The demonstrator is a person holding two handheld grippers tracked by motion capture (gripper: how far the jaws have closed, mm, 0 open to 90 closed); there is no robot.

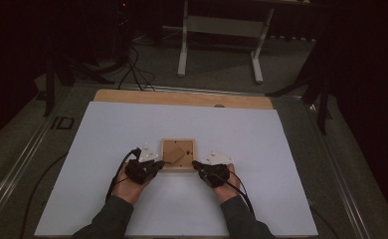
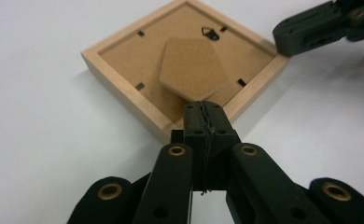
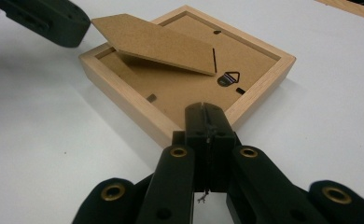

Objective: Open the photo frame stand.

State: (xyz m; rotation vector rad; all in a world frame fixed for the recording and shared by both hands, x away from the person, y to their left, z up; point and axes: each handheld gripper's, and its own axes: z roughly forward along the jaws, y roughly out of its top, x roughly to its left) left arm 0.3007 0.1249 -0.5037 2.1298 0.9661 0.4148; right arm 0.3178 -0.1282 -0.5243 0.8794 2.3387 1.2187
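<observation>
A square pale wooden picture frame (image 1: pixel 178 155) lies face down on the white sheet, its brown backing up. Its hardboard prop flap (image 3: pixel 157 42) stands tilted up off the backing, and a small metal hanger (image 3: pixel 227 78) sits beside it. My left gripper (image 1: pixel 160 164) is shut, its tips resting at the frame's near left corner (image 2: pixel 178 123) with nothing visible between the jaws. My right gripper (image 1: pixel 195 165) is also shut, tips against the frame's near right corner (image 3: pixel 171 128). In the left gripper view the right gripper (image 2: pixel 283 39) sits at the frame's far corner.
The white sheet (image 1: pixel 107 149) covers a wooden tabletop whose far edge (image 1: pixel 182 98) shows bare. Black cables (image 1: pixel 117 174) trail from both grippers toward the person. Beyond the table stand white desk legs (image 1: pixel 183 45) and floor cables.
</observation>
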